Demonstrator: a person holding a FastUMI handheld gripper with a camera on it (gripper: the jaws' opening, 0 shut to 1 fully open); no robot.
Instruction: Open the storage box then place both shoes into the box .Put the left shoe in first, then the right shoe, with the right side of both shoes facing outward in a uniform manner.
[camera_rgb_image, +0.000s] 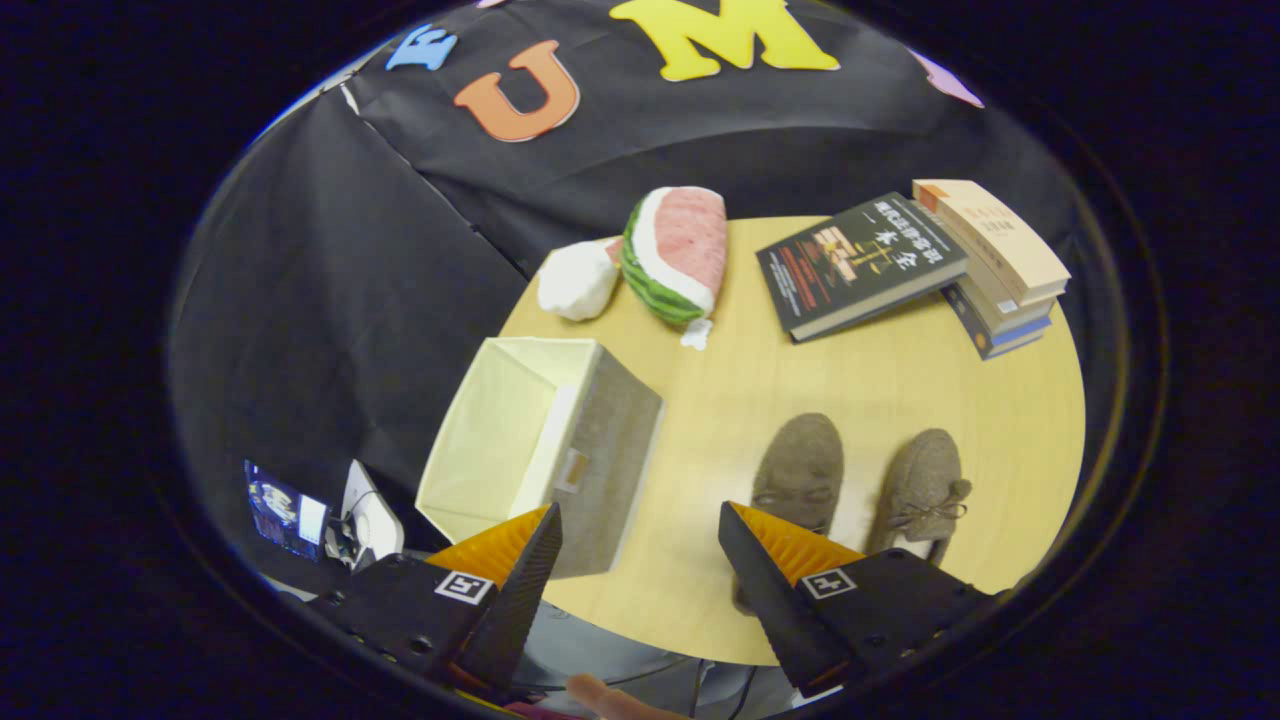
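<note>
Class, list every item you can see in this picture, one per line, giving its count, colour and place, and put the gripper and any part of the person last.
table: one, light wood, round, under everything.
storage box: one, grey fabric outside, cream inside, open, just ahead of the left finger.
shoes: two, brown, side by side, beyond the right finger.
watermelon plush: one, red, white and green, beyond the box.
white plush: one, white, touching the watermelon plush.
books: several; a dark one leaning on a tan and blue stack, at the table's far side.
gripper: one, fingers apart, holding nothing.
fingertip: one, the person's, below the gripper.
</note>
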